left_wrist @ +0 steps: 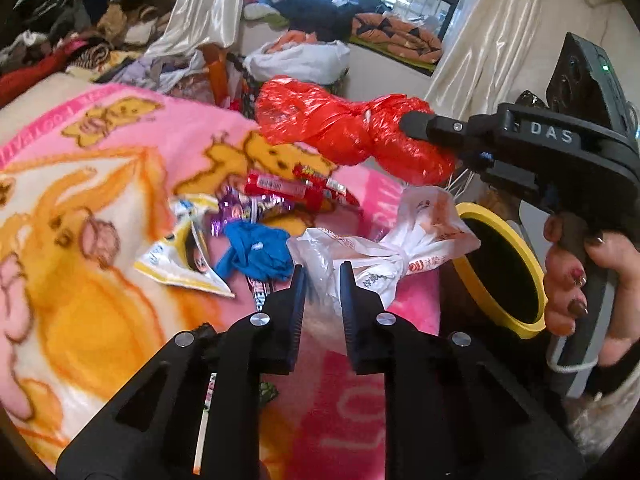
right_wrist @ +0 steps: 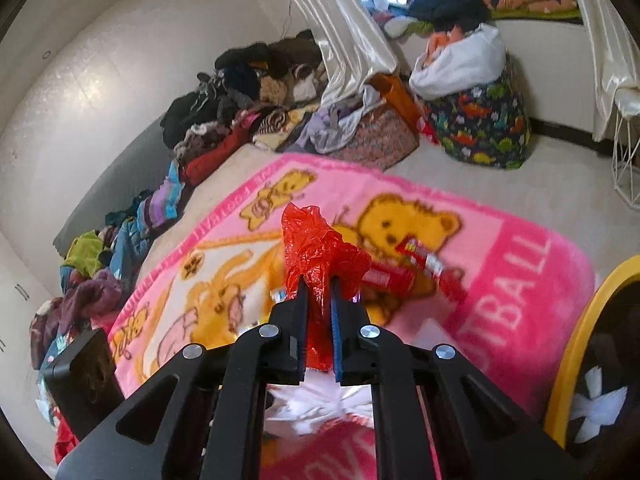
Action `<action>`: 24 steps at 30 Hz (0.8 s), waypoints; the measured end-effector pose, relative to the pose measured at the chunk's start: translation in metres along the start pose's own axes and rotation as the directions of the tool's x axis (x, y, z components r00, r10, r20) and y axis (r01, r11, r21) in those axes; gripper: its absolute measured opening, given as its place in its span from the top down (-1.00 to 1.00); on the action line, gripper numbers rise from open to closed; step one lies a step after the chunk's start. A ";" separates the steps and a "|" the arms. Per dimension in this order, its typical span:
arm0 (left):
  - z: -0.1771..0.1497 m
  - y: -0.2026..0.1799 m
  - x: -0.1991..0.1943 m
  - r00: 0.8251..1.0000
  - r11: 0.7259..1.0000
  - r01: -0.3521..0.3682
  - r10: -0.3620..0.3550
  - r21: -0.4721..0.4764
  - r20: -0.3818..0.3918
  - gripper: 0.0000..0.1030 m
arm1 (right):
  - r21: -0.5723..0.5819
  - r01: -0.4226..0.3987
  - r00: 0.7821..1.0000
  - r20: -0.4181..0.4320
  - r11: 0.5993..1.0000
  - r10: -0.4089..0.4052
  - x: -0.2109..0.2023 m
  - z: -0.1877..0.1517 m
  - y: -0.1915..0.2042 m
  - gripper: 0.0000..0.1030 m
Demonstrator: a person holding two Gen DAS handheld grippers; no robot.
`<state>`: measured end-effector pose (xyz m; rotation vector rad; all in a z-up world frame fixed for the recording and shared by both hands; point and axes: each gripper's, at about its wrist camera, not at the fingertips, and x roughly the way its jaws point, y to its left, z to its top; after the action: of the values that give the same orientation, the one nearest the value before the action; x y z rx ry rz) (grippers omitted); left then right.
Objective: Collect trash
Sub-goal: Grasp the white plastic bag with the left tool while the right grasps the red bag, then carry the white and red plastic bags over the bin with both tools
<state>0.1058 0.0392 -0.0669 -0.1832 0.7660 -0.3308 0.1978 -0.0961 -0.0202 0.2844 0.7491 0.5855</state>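
Observation:
My right gripper point(right_wrist: 318, 280) is shut on a crumpled red plastic bag point(right_wrist: 320, 252) and holds it above the pink blanket point(right_wrist: 520, 264); the left wrist view shows that gripper point(left_wrist: 412, 126) gripping the bag point(left_wrist: 344, 128) in the air. My left gripper point(left_wrist: 323, 268) is open around a knotted white plastic bag point(left_wrist: 396, 248) lying at the blanket's edge. Red snack wrappers point(left_wrist: 296, 188), a purple wrapper point(left_wrist: 236, 212), a blue cloth scrap point(left_wrist: 256, 252) and a yellow-white packet point(left_wrist: 180, 256) lie on the blanket. A yellow-rimmed bin point(left_wrist: 504, 272) stands at the right.
Piles of clothes point(right_wrist: 224, 120) line the wall on the left. A dinosaur-print bag point(right_wrist: 484, 120) with white cloth and a white wire stand point(right_wrist: 628, 152) stand on the floor by the curtains. The bin rim also shows in the right wrist view point(right_wrist: 576, 340).

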 end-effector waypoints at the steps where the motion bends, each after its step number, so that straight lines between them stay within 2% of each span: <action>1: 0.001 -0.002 -0.004 1.000 1.000 0.008 -0.008 0.006 0.007 0.77 | 0.000 -0.003 1.000 0.011 1.000 0.003 -0.004 0.002 0.001 0.82; 14: 0.023 -0.019 -0.033 0.995 0.999 -0.013 0.010 0.031 0.095 0.77 | 0.001 -0.006 0.993 0.120 1.000 0.006 -0.062 0.015 0.003 0.82; 24: 0.027 -0.041 -0.032 0.995 0.996 -0.018 0.009 0.082 0.104 0.78 | 0.021 0.005 0.980 0.200 1.000 -0.009 -0.104 0.013 -0.014 0.82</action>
<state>0.0943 0.0134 -0.0155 -0.1161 0.6499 -0.3367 0.1519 -0.1696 0.0404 0.3536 0.5616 0.5338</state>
